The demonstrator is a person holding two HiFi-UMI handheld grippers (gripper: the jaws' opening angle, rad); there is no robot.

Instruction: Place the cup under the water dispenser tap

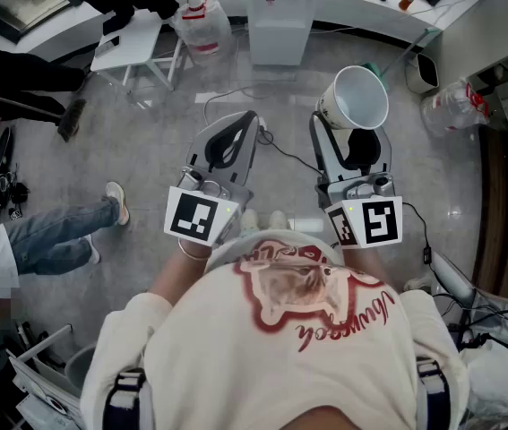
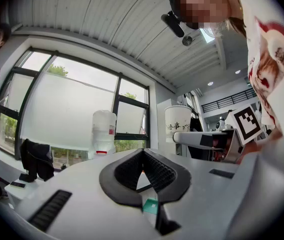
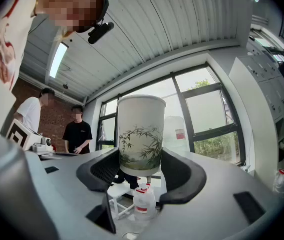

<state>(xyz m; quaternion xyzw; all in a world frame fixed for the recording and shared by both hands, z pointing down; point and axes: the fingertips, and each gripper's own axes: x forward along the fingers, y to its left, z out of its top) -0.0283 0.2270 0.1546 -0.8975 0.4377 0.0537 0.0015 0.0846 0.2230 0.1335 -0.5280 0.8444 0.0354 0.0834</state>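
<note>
We have the right gripper (image 3: 140, 165) clamped on the cup (image 3: 140, 134). Both black pads press its lower sides. The cup stands upright at frame centre in the right gripper view, rim up, bamboo print toward the camera. In the head view the right gripper (image 1: 352, 131) sits right of centre with the cup (image 1: 358, 97) at its tip, open mouth facing up at us.

The left gripper (image 2: 143, 170) has its jaws together with nothing between them. In the head view the left gripper (image 1: 229, 141) lies just left of centre, beside the right one and not touching it. In the left gripper view we see the cup (image 2: 178, 125) right of centre.

The water dispenser (image 1: 280, 12) stands at top centre of the head view. The cup is well apart from it, lower and to the right. A water jug (image 1: 202, 21) sits on the floor left of the dispenser.
</note>
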